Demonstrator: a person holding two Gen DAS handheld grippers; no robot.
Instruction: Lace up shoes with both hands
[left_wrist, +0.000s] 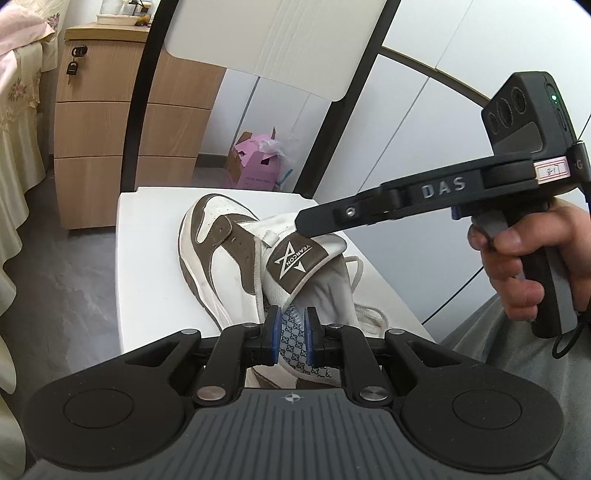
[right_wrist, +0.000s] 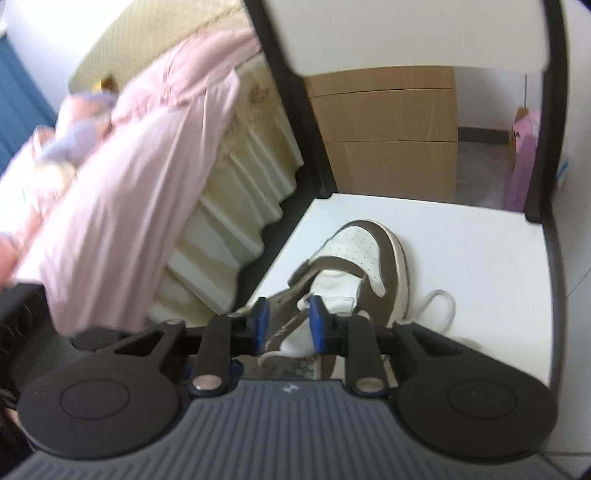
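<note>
The white-and-brown leather sneaker (left_wrist: 221, 254) lies on the white chair seat (left_wrist: 147, 258), toe toward the seat's back edge. The left tool (left_wrist: 290, 332) is clenched on the patterned collar lining. The right tool (right_wrist: 288, 326) straddles the branded tongue (left_wrist: 295, 262); whether it grips cannot be told. The loose white lace (right_wrist: 441, 306) lies toward the seat's right edge; steadying the collar should help threading.

shoe (left_wrist: 218, 258): brown-white, on chair (left_wrist: 147, 266)
left tongs (left_wrist: 291, 336): clamped on shoe's collar
right tongs (left_wrist: 306, 225): tips at tongue (left_wrist: 299, 262)
</note>
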